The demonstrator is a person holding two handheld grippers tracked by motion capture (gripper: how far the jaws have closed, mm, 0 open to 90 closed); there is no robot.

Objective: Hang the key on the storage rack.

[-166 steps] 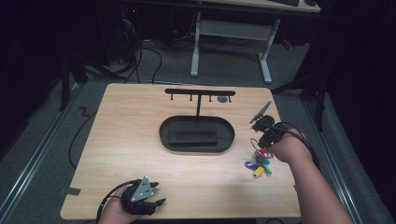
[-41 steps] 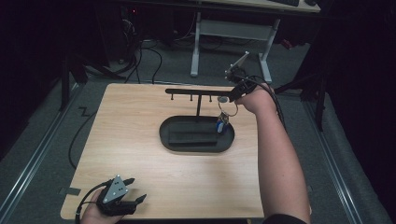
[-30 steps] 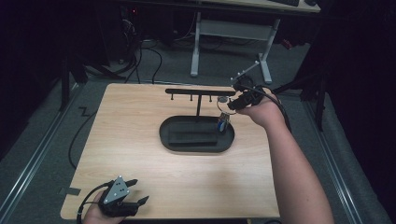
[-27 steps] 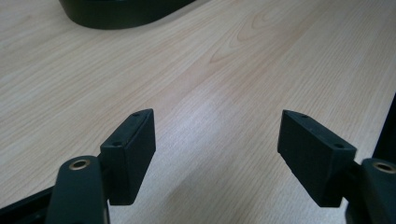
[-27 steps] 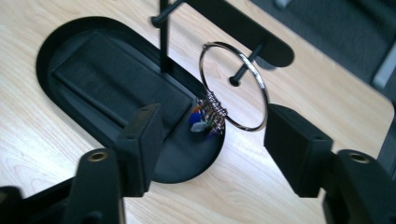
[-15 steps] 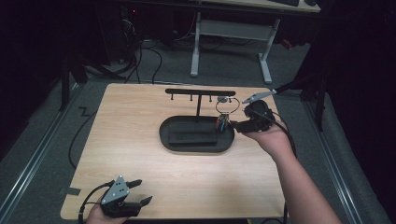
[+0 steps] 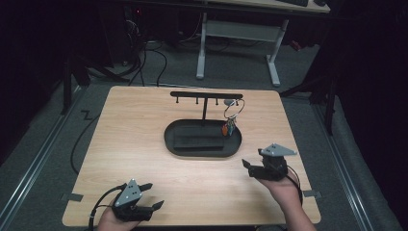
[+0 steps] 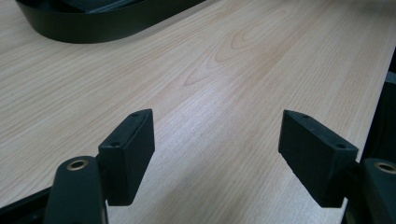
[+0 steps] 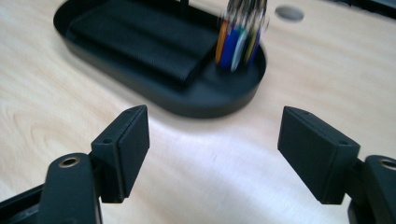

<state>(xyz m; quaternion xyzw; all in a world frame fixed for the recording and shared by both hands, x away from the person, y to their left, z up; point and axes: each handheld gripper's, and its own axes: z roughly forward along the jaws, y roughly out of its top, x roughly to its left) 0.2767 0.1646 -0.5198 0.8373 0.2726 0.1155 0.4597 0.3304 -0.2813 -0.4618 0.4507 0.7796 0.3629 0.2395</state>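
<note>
A bunch of coloured keys (image 7: 229,127) on a ring hangs from the right end of the black T-shaped rack (image 7: 207,95), down over the black oval tray (image 7: 202,153). In the right gripper view the keys (image 9: 238,39) look blurred above the tray's rim (image 9: 187,109). My right gripper (image 7: 249,168) hovers low at the table's front right, short of the tray. Its jaws (image 9: 212,149) have just been opening and stand open with nothing between them. At the front left my left gripper (image 7: 153,196) is open over bare wood (image 8: 215,154).
A flat black pad (image 7: 197,141) lies inside the tray. A grey round spot (image 9: 288,13) marks the table behind the tray. White desk legs (image 7: 202,48) and floor cables (image 7: 144,57) lie beyond the far edge. The table's right edge (image 7: 308,192) is close to my right hand.
My right hand has come away from the rack, down and toward the table's front right, with its jaws wider. The keys stay hanging on the hook. The left gripper has kept still.
</note>
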